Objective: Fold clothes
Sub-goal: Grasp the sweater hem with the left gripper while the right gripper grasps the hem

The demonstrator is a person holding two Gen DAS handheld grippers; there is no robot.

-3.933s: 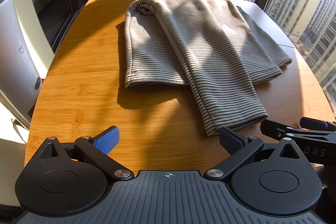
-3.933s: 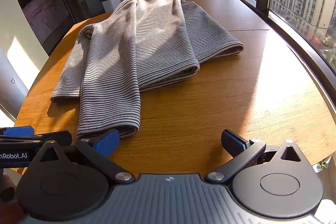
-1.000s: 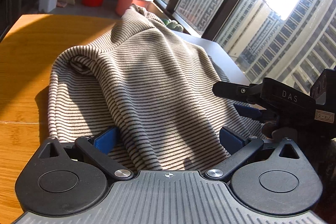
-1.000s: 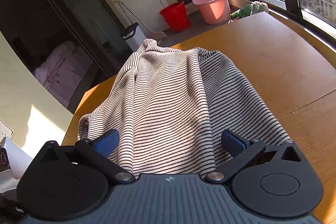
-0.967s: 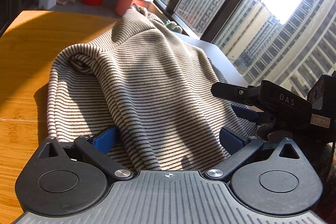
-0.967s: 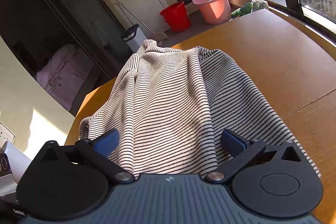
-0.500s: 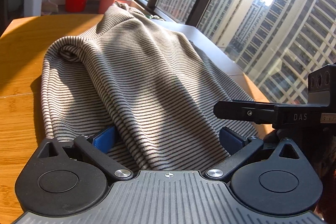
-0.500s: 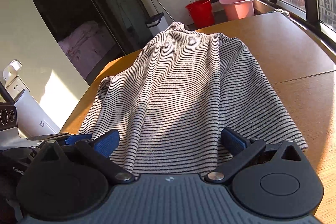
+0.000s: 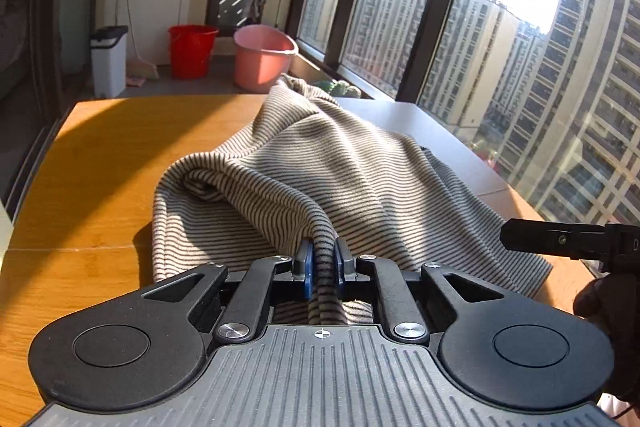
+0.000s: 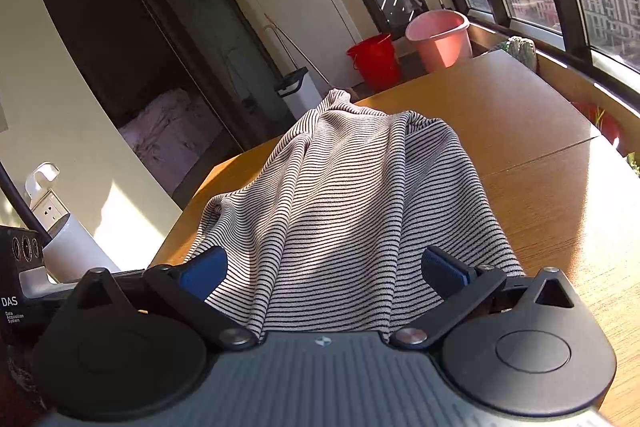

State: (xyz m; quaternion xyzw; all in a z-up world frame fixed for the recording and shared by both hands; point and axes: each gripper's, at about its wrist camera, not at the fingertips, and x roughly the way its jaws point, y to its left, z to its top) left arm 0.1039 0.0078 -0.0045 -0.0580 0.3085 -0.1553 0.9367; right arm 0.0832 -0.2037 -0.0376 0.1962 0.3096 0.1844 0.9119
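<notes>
The left claw [image 9: 323, 269] is closed tight on a bunched fold of the striped top [image 9: 328, 179], its blue pads [image 9: 307, 267] squeezing the cloth between them. From that pinch the fabric rises and spreads away over the table [image 9: 100, 155]. At the right edge of the left wrist view the right claw's dark body juts in just past the top's near corner, with a gloved hand [image 9: 608, 311] below it; its fingers cannot be made out from here.

The right wrist view shows them: the right claw [image 10: 322, 273] stands wide open, blue pads [image 10: 202, 273] set far apart, and the top [image 10: 344, 211] lies between and under them with its near hem running out of sight beneath the claw body. Nothing is pinched there. This view also shows the top humped in the middle with its right edge draped flat on the table [image 10: 540, 195], and the left claw's housing [image 10: 16, 287] at the left edge.

Beyond the table both views show a red bucket [image 9: 192, 51] beside a pink tub [image 9: 262, 57], and a white bin [image 9: 108, 61]. Only the left view takes in the tower blocks [image 9: 560, 99] through the window; only the right view shows a dark doorway with pale bedding [image 10: 168, 131] inside.
</notes>
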